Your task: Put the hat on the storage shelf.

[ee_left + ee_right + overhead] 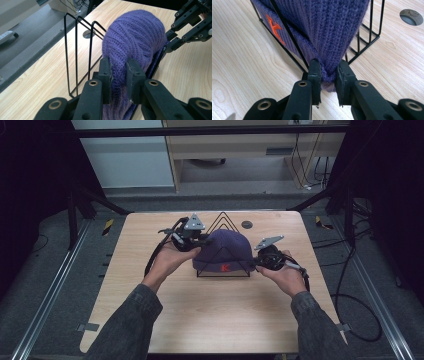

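Note:
A purple knit beanie (226, 249) with an orange letter on its cuff sits over a black wire rack (223, 270) in the middle of the table. My left gripper (196, 245) is at the hat's left side, shut on a fold of the knit (119, 75). At the hat's right edge, my right gripper (257, 262) is shut on the cuff (329, 72). In the left gripper view the beanie (135, 37) bulges over the rack's wire triangles (77, 50), and the right gripper shows beyond it. The right gripper view has the orange letter (274, 28) behind a rack wire (287, 32).
The wooden table (210, 315) has a round cable hole (246, 224) behind the rack. Black frame posts and cables stand around the table. A pale cabinet stands on the floor beyond the far edge.

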